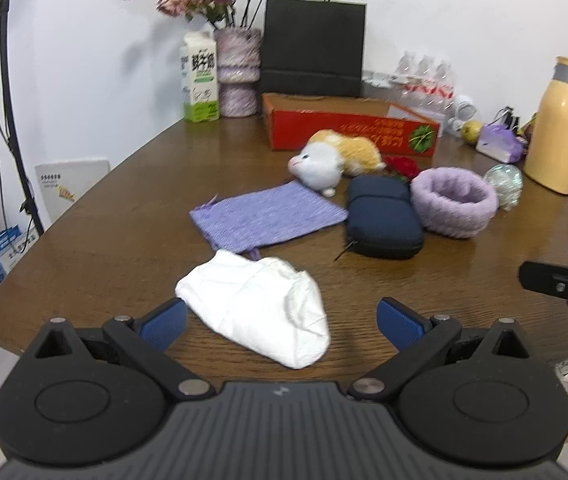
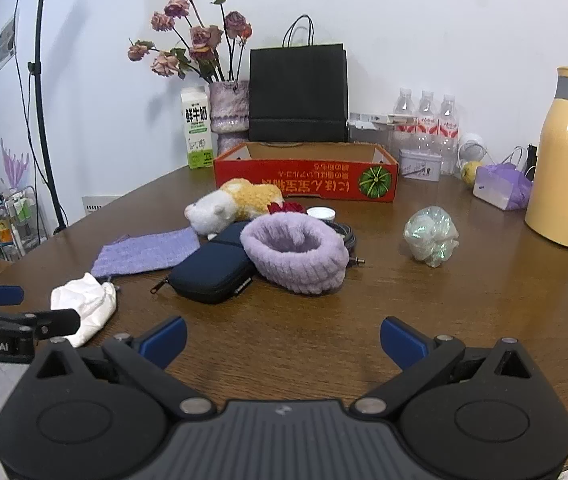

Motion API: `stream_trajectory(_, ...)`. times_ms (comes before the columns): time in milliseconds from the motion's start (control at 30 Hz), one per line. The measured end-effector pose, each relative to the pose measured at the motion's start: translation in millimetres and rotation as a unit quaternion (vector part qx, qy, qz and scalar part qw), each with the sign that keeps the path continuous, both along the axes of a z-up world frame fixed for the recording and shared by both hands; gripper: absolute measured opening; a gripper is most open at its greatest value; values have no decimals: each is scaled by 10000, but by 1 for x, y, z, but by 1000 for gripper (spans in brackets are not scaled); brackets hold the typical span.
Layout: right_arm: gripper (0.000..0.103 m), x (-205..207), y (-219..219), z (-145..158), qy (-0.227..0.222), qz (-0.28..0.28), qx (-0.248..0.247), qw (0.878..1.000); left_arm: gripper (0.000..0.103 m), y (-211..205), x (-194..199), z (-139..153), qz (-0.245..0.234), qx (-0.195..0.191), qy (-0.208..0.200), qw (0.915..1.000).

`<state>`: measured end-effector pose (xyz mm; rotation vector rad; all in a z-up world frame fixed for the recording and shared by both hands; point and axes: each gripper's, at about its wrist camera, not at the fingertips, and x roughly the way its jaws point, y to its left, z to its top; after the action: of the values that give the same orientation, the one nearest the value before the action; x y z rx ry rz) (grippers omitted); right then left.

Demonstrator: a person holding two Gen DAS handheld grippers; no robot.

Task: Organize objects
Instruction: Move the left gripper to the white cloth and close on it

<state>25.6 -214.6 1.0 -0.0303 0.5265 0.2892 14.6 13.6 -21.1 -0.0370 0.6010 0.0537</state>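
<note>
Now white cloth point(image 1: 257, 304) between the wide-open, empty left claw point(image 1: 281, 322) fingers.

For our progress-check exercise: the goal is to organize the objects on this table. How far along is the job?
Nothing looks put away yet: the red box appears empty. In hand: nothing; the left hand-held gripper is open around the white cloth, the right hand-held gripper open over bare table. Left: the cloth, purple pouch, navy case, plush toy and fuzzy purple band.
</note>
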Motion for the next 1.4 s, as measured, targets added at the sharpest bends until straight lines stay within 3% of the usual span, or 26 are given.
stream_trajectory(433,103,27,-3,-16,215,8,-2,9998,103,9,40,-22,438,-79,488,9978)
stream_trajectory(1033,103,41,-7,-27,326,105,127,9993,102,6,53,-28,836,-11,374,9958)
stream_trajectory(1233,103,36,-9,-26,298,103,163,9994,86,12,44,-25,975,-187,208,9948)
stream_trajectory(1400,103,32,-8,-24,262,108,163,9995,83,16,35,-24,923,-266,132,9953)
